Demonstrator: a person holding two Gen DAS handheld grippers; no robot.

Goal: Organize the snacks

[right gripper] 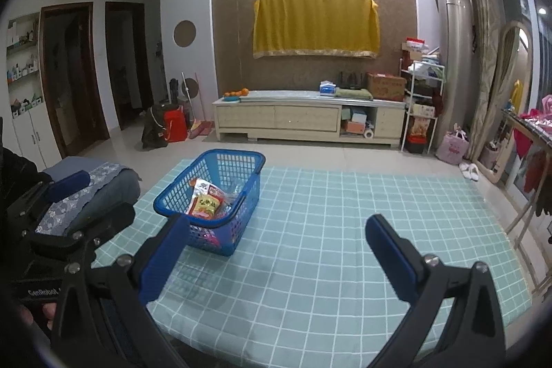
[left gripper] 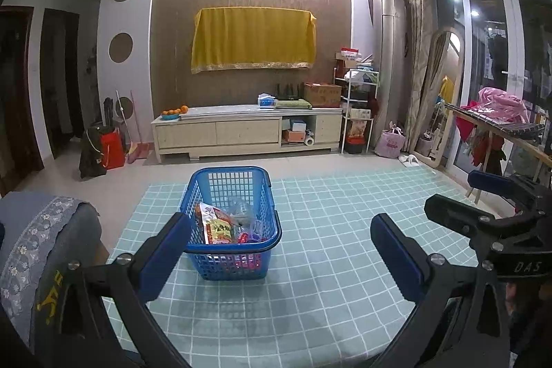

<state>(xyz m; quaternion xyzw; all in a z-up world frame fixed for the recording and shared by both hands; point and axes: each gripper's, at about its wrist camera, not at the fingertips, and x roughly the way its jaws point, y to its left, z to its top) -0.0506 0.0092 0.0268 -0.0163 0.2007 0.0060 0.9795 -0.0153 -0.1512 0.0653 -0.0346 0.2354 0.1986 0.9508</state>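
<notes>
A blue plastic basket (left gripper: 265,233) stands on the table with the teal checked cloth (left gripper: 327,264). It holds several snack packs, with a red and yellow packet (left gripper: 217,226) on top. My left gripper (left gripper: 281,228) is open and empty, held above the table just in front of the basket. My right gripper (right gripper: 277,231) is open and empty, to the right of the basket (right gripper: 179,195), which shows the same packet (right gripper: 205,202). The right gripper also shows in the left wrist view (left gripper: 459,192), and the left gripper shows at the left edge of the right wrist view (right gripper: 72,192).
A grey cushioned seat with a floral strip (left gripper: 41,237) sits at the table's left edge. A folding rack with clothes (left gripper: 500,123) stands to the right. A TV cabinet (left gripper: 248,130) lines the far wall beyond the table.
</notes>
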